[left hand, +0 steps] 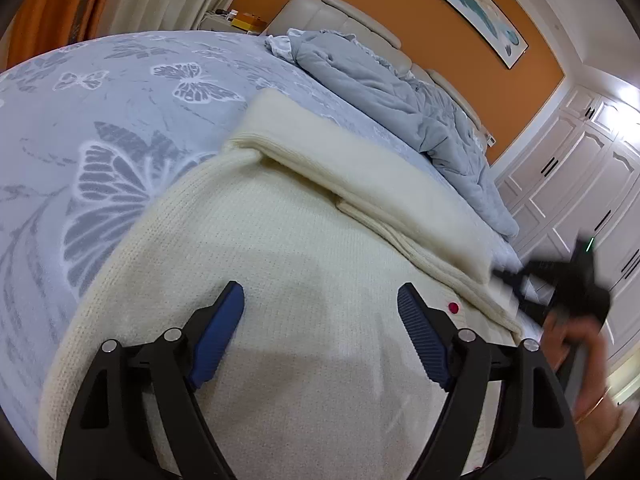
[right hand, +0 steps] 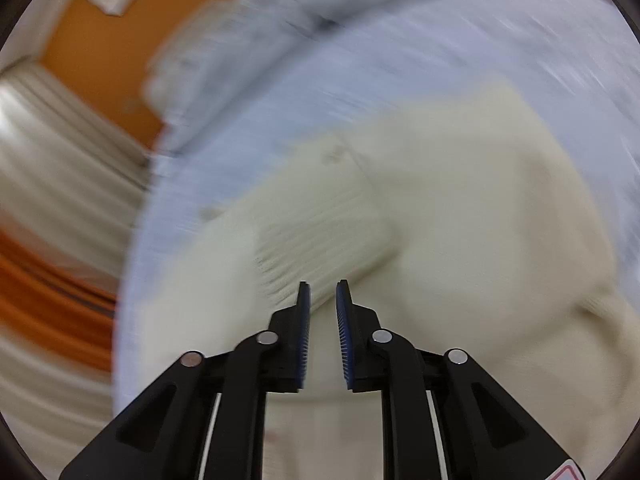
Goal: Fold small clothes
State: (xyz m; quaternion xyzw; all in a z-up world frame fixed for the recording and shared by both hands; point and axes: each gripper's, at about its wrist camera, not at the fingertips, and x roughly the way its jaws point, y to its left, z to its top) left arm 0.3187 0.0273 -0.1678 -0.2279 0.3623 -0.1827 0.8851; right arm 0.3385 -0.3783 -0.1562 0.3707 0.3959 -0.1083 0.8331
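A cream knit sweater (left hand: 304,264) lies flat on the bed, with a sleeve (left hand: 360,172) folded across its far side and a small red button (left hand: 453,307) near its right edge. My left gripper (left hand: 320,296) hovers just over the sweater's body, jaws wide open and empty. My right gripper (left hand: 576,280) shows blurred at the sweater's right edge in the left wrist view. In the blurred right wrist view the right gripper (right hand: 323,286) has its jaws nearly together over the sweater's ribbed band (right hand: 320,240); a narrow gap shows, and the cloth seems to run between the pads.
The bed has a grey sheet with white butterflies (left hand: 112,184). A crumpled grey duvet (left hand: 400,92) lies by the beige headboard (left hand: 344,16). White wardrobe doors (left hand: 580,168) stand at the right, curtains (left hand: 100,0) at the left.
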